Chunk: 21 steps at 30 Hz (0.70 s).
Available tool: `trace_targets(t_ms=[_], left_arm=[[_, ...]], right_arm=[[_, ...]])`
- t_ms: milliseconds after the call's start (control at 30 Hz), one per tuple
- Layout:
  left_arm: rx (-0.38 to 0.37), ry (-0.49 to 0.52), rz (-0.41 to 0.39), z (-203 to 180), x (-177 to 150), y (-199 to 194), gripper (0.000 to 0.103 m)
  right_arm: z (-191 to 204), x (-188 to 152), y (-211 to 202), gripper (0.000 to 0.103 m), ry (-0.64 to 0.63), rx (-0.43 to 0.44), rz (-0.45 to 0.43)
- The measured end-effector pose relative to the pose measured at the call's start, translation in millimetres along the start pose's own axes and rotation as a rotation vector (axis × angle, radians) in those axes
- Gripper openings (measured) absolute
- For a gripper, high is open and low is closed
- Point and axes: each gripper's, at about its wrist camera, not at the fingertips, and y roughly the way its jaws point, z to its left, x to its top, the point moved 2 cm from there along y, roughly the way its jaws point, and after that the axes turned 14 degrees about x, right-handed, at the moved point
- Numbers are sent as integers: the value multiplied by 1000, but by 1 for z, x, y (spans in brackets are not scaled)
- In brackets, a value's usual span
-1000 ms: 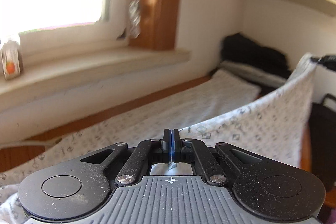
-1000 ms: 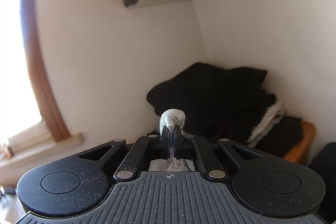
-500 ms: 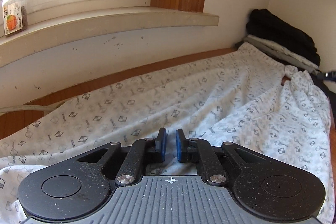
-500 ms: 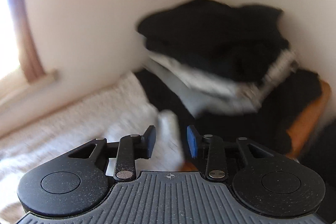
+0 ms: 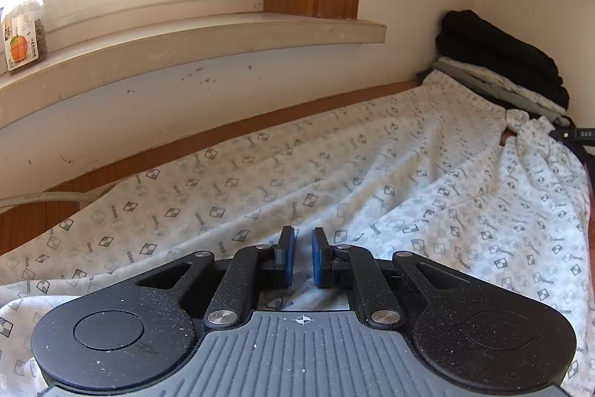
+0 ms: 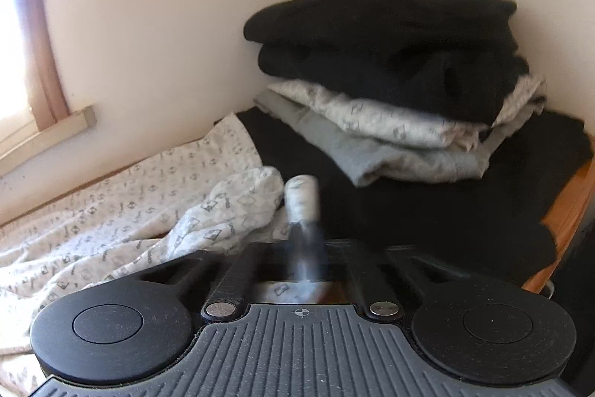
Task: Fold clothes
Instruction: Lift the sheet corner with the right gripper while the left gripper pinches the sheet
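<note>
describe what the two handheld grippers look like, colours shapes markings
Both look alike. The left gripper has a grey ribbed body with a small crosshair mark, two rounded black lobes with circular discs, speckled with dust, black linkage bars on silver rivets, and black fingers with blue pads. The right gripper shows the same build; its fingers are motion-blurred. No hand or sleeve shows.

Right gripper (image 6: 303, 248) fingertips motion-blurred; patterned cloth (image 5: 334, 181) cut by frame edge; jar (image 5: 23, 25) label unreadable.
</note>
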Motion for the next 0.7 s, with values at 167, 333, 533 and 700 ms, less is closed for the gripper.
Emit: trace_targets(t_ms=[167,333,533,700], left_arm=[[-6,-5,1,2,0,0,11],[-8,-5,2,2,1,0,12],[-3,2,0,1,1,0,12],[-3,2,0,1,1,0,12]], right_arm=[[0,16,-64,2,-7,-125,-141],[-25,0,-80,12,11,-252,-8],[-19,12,-77,29,-15,-210,-102],[-10,25,-33,29,55,-18,-46]])
